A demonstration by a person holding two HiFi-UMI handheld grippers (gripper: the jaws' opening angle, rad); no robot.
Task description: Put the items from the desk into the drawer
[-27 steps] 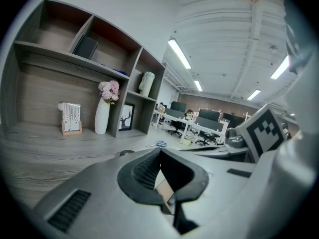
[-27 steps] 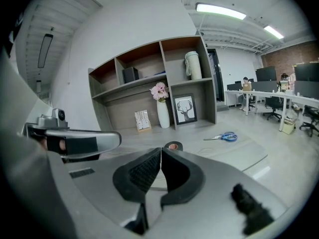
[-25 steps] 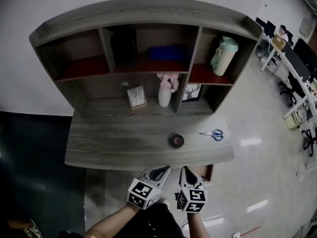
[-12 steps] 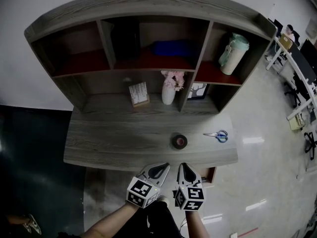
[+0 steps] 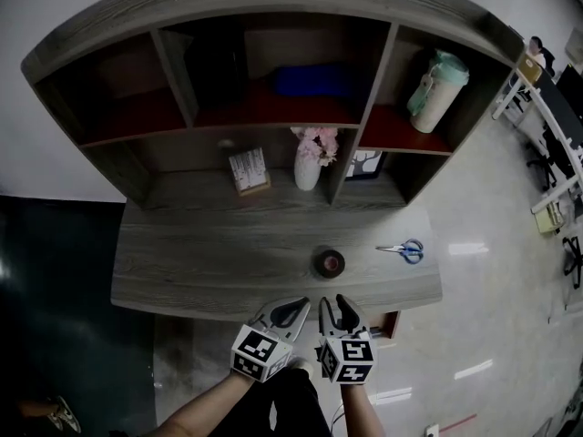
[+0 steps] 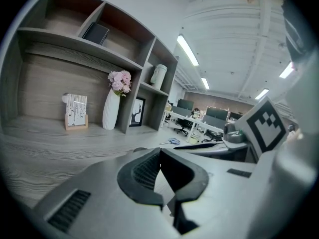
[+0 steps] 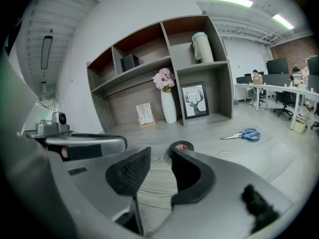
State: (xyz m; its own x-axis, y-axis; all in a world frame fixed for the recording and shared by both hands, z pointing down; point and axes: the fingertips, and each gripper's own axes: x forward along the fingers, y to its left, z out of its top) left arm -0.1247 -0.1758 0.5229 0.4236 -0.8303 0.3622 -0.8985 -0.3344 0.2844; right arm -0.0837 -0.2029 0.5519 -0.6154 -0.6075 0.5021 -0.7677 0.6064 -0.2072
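From the head view, the desk (image 5: 209, 262) carries two loose items. One tape roll (image 5: 330, 263), dark with a reddish core, lies flat toward the front edge, right of the middle. One pair of scissors (image 5: 404, 249) with blue handles lies closed near the right edge, blades pointing left toward the roll. Along the back edge stand one card block (image 5: 248, 170), one white vase (image 5: 308, 164) of pink flowers and one framed picture (image 5: 366, 165). One pale green bottle (image 5: 435, 90) stands in the upper right shelf bay. The left gripper (image 5: 296, 309) and the right gripper (image 5: 333, 306) hover side by side just off the front edge, below the roll.

In the left gripper view, the left gripper (image 6: 159, 156) has its jaws pressed together at the tips, with nothing between them. The scissors (image 6: 173, 141) show far off by the right edge.

In the right gripper view, the right gripper (image 7: 160, 161) shows a narrow gap. Its jaws have just been opening, and they hold nothing. The tape roll (image 7: 183, 145) lies on the wood beyond the jaw tips, and the scissors (image 7: 242, 134) lie further right.
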